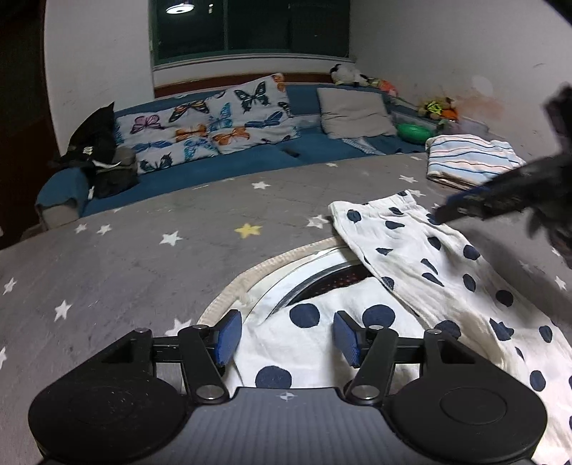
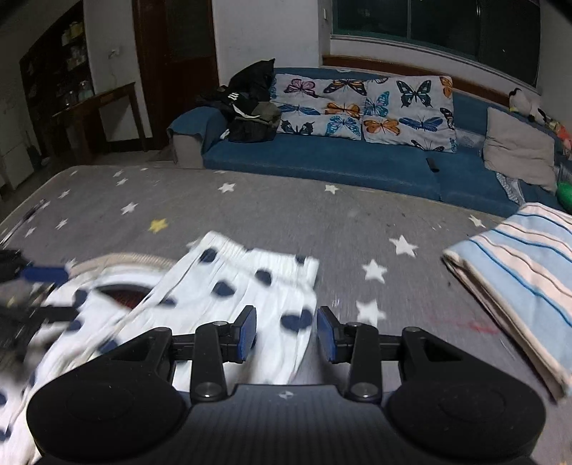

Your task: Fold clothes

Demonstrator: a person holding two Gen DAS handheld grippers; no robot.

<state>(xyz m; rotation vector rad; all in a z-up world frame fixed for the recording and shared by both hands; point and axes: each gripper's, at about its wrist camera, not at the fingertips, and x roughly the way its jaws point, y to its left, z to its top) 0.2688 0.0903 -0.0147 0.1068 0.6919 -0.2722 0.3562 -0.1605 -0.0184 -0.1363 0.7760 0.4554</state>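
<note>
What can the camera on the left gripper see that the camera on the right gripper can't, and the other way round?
Only the left view shows a ceiling lamp mirrored in the window and toys in the far corner. Only the right view shows a dark door and a wooden side table. Both show the spotted white garment on the starry grey cover, the folded striped cloth and the butterfly cushions.
</note>
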